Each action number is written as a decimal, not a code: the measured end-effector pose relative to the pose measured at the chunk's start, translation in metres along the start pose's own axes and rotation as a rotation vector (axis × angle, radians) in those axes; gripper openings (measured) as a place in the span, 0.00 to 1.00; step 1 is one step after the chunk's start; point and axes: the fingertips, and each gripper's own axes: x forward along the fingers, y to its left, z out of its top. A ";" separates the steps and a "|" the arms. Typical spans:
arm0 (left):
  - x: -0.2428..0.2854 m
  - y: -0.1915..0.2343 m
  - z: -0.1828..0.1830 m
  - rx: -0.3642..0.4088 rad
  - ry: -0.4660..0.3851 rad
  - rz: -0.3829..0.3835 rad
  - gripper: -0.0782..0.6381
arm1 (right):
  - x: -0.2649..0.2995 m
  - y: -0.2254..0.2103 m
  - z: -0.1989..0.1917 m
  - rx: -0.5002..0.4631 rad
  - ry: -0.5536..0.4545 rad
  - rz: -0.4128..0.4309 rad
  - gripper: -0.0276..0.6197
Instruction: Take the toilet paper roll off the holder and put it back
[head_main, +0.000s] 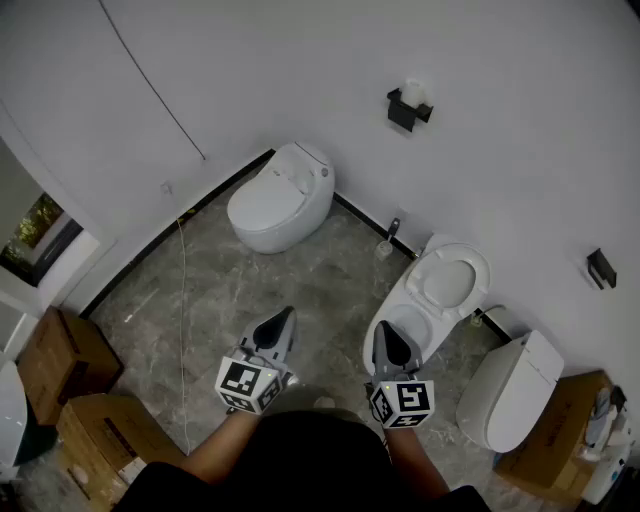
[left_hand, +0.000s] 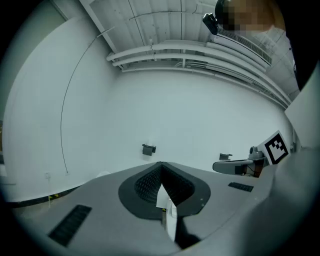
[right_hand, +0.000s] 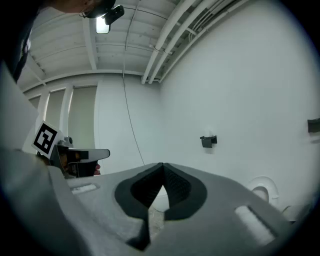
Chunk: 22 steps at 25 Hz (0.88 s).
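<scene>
The white toilet paper roll (head_main: 413, 92) sits on a black holder (head_main: 405, 110) high on the far wall, well away from both grippers. In the right gripper view the roll (right_hand: 210, 135) shows small on its holder (right_hand: 207, 142); in the left gripper view I only make out a small dark holder (left_hand: 148, 149). My left gripper (head_main: 288, 312) (left_hand: 161, 163) is held low over the floor with its jaws shut and nothing between them. My right gripper (head_main: 382, 326) (right_hand: 162, 164) is beside it, over a toilet, also shut and empty.
Three white toilets stand on the grey floor: one at the back (head_main: 280, 200), one with its seat showing (head_main: 436, 292) under the right gripper, one at the right (head_main: 512, 388). A second black holder (head_main: 601, 267) is on the right wall. Cardboard boxes (head_main: 68, 350) stand at the left.
</scene>
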 end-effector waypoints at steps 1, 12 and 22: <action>0.003 0.000 -0.001 0.004 0.000 0.002 0.13 | 0.000 -0.004 -0.002 0.005 -0.002 0.000 0.04; 0.066 0.021 -0.011 -0.006 0.016 -0.003 0.13 | 0.033 -0.059 -0.015 0.062 0.002 -0.033 0.04; 0.192 0.115 -0.013 -0.056 0.050 -0.059 0.13 | 0.168 -0.093 -0.003 0.029 0.053 -0.074 0.04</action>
